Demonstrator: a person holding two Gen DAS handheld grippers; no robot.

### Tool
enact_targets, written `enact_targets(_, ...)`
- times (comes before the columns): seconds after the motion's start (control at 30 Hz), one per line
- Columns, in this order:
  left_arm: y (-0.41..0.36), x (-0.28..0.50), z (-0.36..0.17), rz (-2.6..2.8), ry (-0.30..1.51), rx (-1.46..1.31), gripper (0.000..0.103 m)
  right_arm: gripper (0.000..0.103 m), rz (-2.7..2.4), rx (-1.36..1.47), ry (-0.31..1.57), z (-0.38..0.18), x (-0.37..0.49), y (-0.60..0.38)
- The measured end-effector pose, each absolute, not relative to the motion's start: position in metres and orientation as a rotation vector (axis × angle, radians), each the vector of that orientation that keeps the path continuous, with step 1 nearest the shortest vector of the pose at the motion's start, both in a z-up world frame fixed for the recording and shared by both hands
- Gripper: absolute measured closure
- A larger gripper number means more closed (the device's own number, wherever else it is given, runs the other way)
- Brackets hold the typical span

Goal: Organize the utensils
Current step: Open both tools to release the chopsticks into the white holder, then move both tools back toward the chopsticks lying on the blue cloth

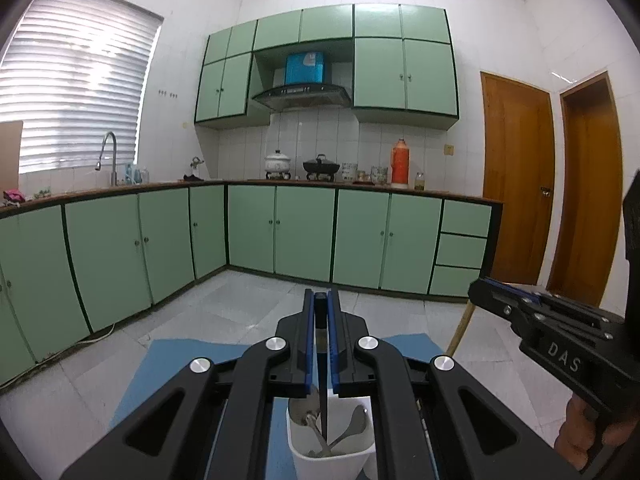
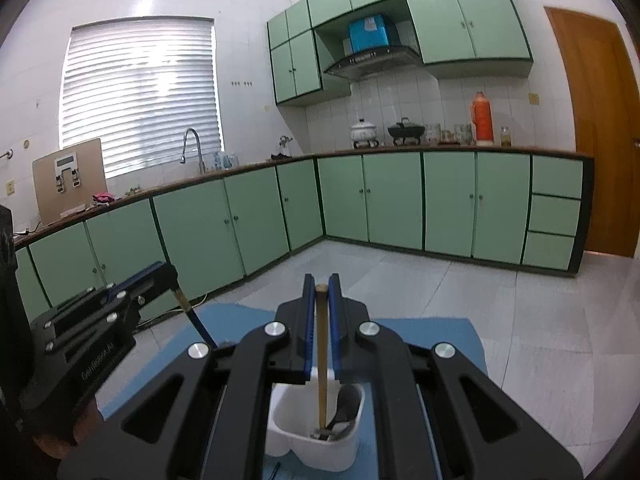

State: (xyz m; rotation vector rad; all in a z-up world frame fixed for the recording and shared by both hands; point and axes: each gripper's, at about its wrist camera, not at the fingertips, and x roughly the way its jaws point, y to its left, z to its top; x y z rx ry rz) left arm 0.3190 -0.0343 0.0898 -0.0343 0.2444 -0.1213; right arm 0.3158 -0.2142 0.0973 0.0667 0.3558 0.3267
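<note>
Both grippers lowered utensils into the white holder.

The left gripper point(image 1: 321, 312) had its jaws clamped on a dark-handled knife point(image 1: 323, 408), blade down inside the holder point(image 1: 332, 460) among spoons point(image 1: 352, 426). The right gripper point(image 2: 321, 292) was clamped on a chopstick point(image 2: 322, 380), tip in the same holder on the blue mat point(image 2: 432, 336). Both pieces looked light, stiff and smooth (likely to slip), best held high on the handle end, as here.
</note>
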Motion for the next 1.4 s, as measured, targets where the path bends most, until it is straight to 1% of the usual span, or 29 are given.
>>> enact_targets(0.2, -0.030, 0.323, 0.077, -0.103, 0.282, -0.042, 0.096, 0.096, 0.306, 0.095, 0.364, 0.091, 0.311, -0.220)
enact_targets(0.3, -0.026, 0.321, 0.077, -0.100, 0.290, -0.051, 0.094, 0.093, 0.283, 0.091, 0.368, 0.090, 0.309, -0.223)
enact_targets(0.33, -0.025, 0.320, 0.078, -0.095, 0.289, -0.053, 0.089, 0.090, 0.281, 0.093, 0.369, 0.090, 0.308, -0.225)
enact_targets(0.37, -0.024, 0.318, 0.079, -0.088, 0.288, -0.055, 0.084, 0.082, 0.278, 0.097, 0.370, 0.089, 0.307, -0.226)
enact_targets(0.4, -0.021, 0.314, 0.079, -0.079, 0.286, -0.061, 0.072, 0.075, 0.265, 0.101, 0.369, 0.089, 0.305, -0.228)
enact_targets(0.43, -0.019, 0.314, 0.080, -0.075, 0.285, -0.068, 0.061, 0.058, 0.255, 0.103, 0.363, 0.090, 0.302, -0.230)
enact_targets(0.47, -0.015, 0.310, 0.080, -0.071, 0.281, -0.079, 0.057, 0.053, 0.246, 0.100, 0.351, 0.090, 0.297, -0.232)
enact_targets(0.53, -0.011, 0.307, 0.081, -0.064, 0.276, -0.087, 0.047, 0.052, 0.242, 0.089, 0.348, 0.091, 0.292, -0.233)
enact_targets(0.57, -0.008, 0.302, 0.081, -0.057, 0.272, -0.089, 0.043, 0.048, 0.240, 0.085, 0.344, 0.091, 0.288, -0.234)
enact_targets(0.6, -0.005, 0.301, 0.081, -0.052, 0.271, -0.090, 0.038, 0.045, 0.235, 0.081, 0.339, 0.091, 0.284, -0.235)
enact_targets(0.67, -0.002, 0.293, 0.080, -0.046, 0.266, -0.096, 0.035, 0.035, 0.226, 0.070, 0.330, 0.091, 0.277, -0.235)
enact_targets(0.73, 0.002, 0.283, 0.079, -0.042, 0.263, -0.103, 0.030, 0.032, 0.216, 0.048, 0.319, 0.089, 0.265, -0.234)
enact_targets(0.87, 0.004, 0.259, 0.070, -0.034, 0.268, -0.094, 0.025, 0.025, 0.214, 0.027, 0.321, 0.082, 0.245, -0.233)
enact_targets(0.93, 0.003, 0.247, 0.064, -0.036, 0.276, -0.087, 0.022, 0.023, 0.218, 0.018, 0.322, 0.075, 0.230, -0.232)
enact_targets(1.03, -0.002, 0.226, 0.050, -0.038, 0.300, -0.053, 0.019, 0.022, 0.229, 0.003, 0.335, 0.063, 0.209, -0.228)
enact_targets(1.13, -0.008, 0.206, 0.031, -0.043, 0.340, -0.013, 0.019, 0.019, 0.233, -0.012, 0.351, 0.049, 0.186, -0.225)
enact_targets(1.4, -0.011, 0.156, -0.016, -0.060, 0.445, 0.006, 0.018, 0.018, 0.235, -0.023, 0.444, 0.003, 0.128, -0.221)
